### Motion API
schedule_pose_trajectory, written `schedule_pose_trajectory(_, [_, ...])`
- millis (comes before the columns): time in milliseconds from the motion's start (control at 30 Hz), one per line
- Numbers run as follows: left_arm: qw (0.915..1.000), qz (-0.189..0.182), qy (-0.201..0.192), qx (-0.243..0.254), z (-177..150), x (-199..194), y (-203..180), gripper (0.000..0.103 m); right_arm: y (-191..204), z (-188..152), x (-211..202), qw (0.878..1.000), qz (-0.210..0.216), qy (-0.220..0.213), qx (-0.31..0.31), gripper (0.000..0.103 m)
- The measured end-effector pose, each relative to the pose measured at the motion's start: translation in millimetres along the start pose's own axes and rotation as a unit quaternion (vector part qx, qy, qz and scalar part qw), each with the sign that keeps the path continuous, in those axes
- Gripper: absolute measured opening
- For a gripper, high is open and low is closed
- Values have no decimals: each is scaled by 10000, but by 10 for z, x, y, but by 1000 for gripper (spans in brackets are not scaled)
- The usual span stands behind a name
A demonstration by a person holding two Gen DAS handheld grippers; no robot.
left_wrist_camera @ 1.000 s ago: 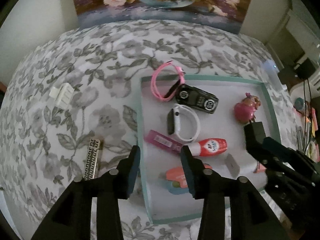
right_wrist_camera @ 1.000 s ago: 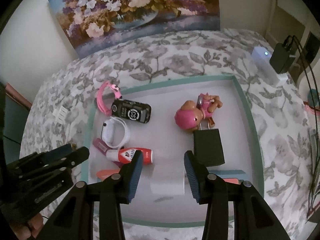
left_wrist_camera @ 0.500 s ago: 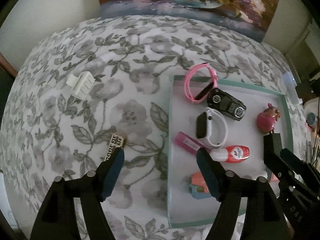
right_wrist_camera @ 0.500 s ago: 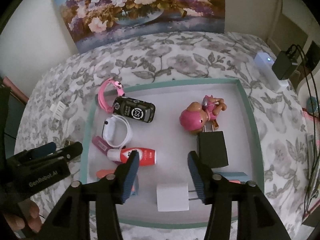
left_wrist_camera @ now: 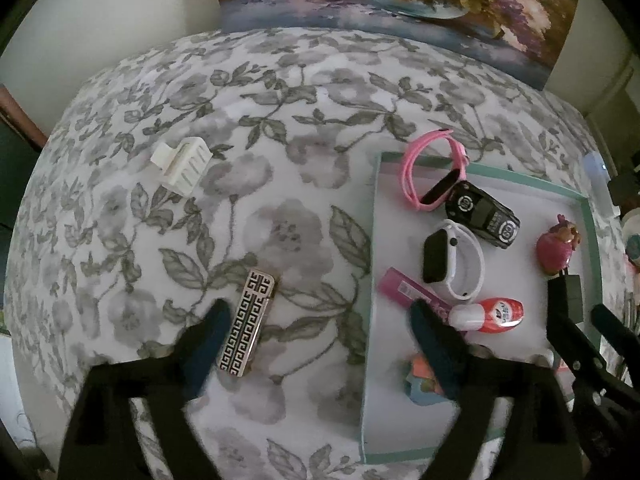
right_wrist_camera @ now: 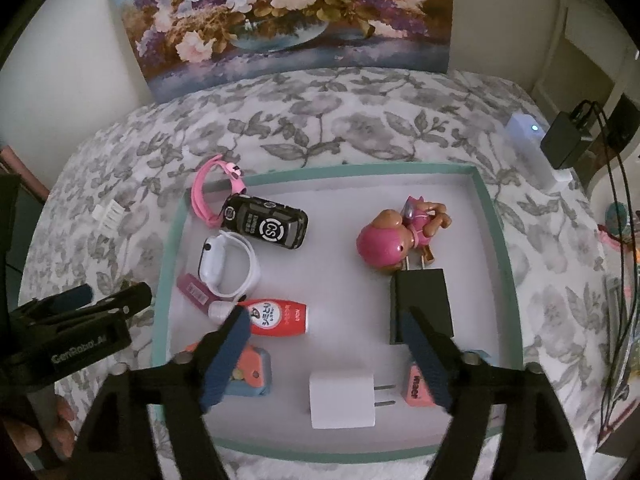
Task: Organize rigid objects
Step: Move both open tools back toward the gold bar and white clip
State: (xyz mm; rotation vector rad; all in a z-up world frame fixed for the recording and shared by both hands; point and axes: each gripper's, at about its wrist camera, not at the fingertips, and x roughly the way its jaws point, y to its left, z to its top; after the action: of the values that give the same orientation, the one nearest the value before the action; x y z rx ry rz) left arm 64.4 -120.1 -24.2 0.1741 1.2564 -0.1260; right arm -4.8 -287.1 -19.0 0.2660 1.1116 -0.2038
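Note:
My left gripper (left_wrist_camera: 318, 312) hangs over the flowered bedspread with its jaws opening. A black-and-gold patterned bar (left_wrist_camera: 248, 324) lies on the cloth between its fingers, close to the left one and not pressed. A white clip (left_wrist_camera: 182, 164) lies farther off. My right gripper (right_wrist_camera: 324, 320) is over the teal tray (right_wrist_camera: 498, 240), its jaws also opening, with a white charger (right_wrist_camera: 342, 400) lying free under them. In the tray are a black charger (right_wrist_camera: 424, 304), a red bottle (right_wrist_camera: 280, 316), a pink toy (right_wrist_camera: 384, 244), a toy car (right_wrist_camera: 266, 226) and a white watch (right_wrist_camera: 228, 264).
A pink watch (right_wrist_camera: 212, 196) leans over the tray's far left corner. A pink tube (right_wrist_camera: 194, 290), an orange eraser (right_wrist_camera: 418, 390) and a blue-orange piece (right_wrist_camera: 252, 372) also lie in the tray. A flower painting (right_wrist_camera: 288, 20) stands behind the bed, a white device and cables to the right.
Both grippers' jaws have spread wide. The left one moved left off the tray, bringing the patterned bar between its fingers. The white charger between the right fingers now lies free.

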Motion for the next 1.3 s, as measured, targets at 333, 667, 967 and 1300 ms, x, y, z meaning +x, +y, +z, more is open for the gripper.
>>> schedule_pose_trajectory(333, [9996, 89, -156, -237, 36, -49, 167, 99, 17, 19, -26, 9998, -124, -146, -84, 103])
schedule_pose_trajectory(667, [9965, 170, -525, -635, 127, -273, 565, 99, 232, 36, -142, 9982, -90, -419, -420, 103])
schedule_pose_trajectory(967, [9930, 305, -893, -715, 148, -577, 894, 99, 743, 61, -420, 9904, 558, -922, -869, 103])
schedule_pose_trajectory(1300, [9906, 450, -856, -969, 118, -620, 1346, 99, 1373, -67, -143, 9806, 979, -646, -1572, 103])
